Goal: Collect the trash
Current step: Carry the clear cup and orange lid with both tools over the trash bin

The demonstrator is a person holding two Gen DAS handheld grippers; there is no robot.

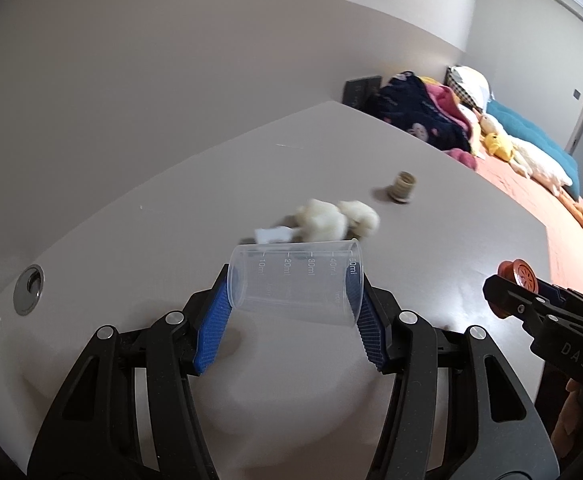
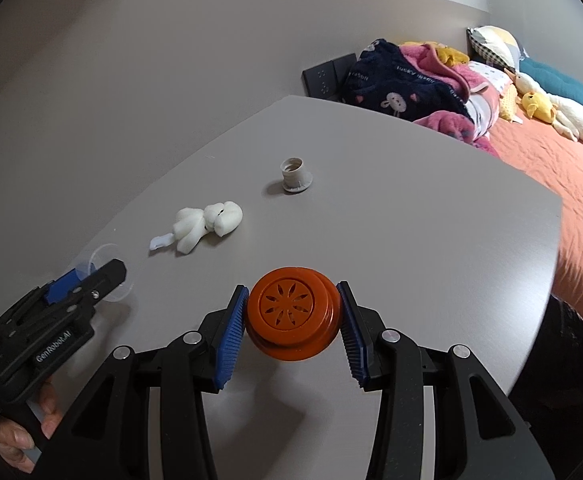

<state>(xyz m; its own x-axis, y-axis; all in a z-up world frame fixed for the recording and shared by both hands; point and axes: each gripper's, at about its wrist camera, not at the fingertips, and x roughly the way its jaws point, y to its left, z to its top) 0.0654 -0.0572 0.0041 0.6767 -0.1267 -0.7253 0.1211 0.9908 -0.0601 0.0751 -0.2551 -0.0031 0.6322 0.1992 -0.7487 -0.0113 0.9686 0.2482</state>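
Note:
My left gripper [image 1: 291,292] is shut on a clear plastic measuring cup [image 1: 295,280], held sideways above the grey table [image 1: 171,208]. My right gripper [image 2: 293,316] is shut on an orange round plastic cap [image 2: 291,314] with a flower-shaped vent, held above the table [image 2: 411,240]. A white crumpled wad of foam or tissue [image 1: 331,220] lies just beyond the cup; it also shows in the right wrist view [image 2: 207,224]. A small grey threaded cap [image 1: 402,186] stands farther back, also in the right wrist view [image 2: 295,178]. The right gripper shows at the left view's right edge [image 1: 515,284], the left gripper at the right view's left edge [image 2: 87,284].
A round metal cable grommet [image 1: 28,289] sits in the table at the left. Behind the table is a bed [image 2: 551,168] with blankets [image 2: 411,84], pillows and plush toys [image 1: 503,146]. Black wall switch panels [image 2: 327,76] are at the back. The table's right edge [image 2: 557,240] borders the bed.

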